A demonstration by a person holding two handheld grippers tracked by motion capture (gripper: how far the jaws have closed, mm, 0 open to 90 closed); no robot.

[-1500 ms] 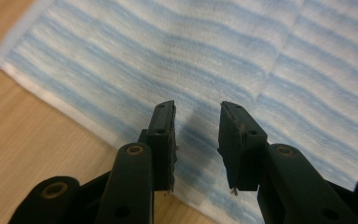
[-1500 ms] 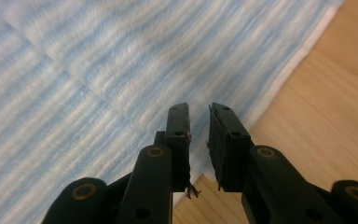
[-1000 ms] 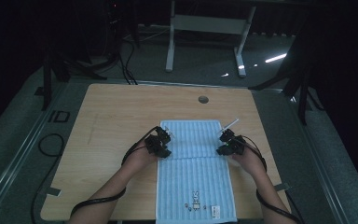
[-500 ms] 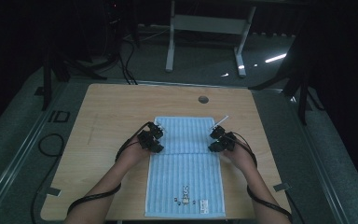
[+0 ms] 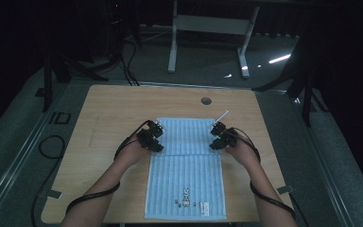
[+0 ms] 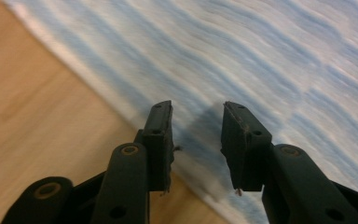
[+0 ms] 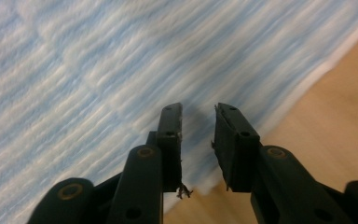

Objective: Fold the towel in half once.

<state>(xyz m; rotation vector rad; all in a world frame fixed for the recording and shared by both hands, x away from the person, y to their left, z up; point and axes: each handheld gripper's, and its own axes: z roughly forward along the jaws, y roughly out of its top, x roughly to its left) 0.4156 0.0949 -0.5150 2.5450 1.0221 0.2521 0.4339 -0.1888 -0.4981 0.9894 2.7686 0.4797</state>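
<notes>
A light blue striped towel (image 5: 186,179) lies flat on the wooden table (image 5: 108,109), with a crease across it at the level of the hands. My left gripper (image 5: 153,137) is at its left edge and my right gripper (image 5: 217,136) at its right edge. In the left gripper view the left gripper (image 6: 198,107) hovers just over the towel (image 6: 242,56) border. Its jaws have just been opening and nothing is between them. The right gripper (image 7: 198,108) hangs over the opposite towel (image 7: 98,60) border. Its jaws have also just been opening and hold nothing. Loose fibres cling to the pads.
A round cable hole (image 5: 206,100) sits near the table's far edge. A small printed label (image 5: 186,204) marks the towel's near end. Bare wood lies left and right of the towel. Beyond the table stand a desk frame (image 5: 208,28) and floor cables (image 5: 47,146).
Both hands and the towel have shifted to the left on the table. The grippers have also moved slightly toward the far edge.
</notes>
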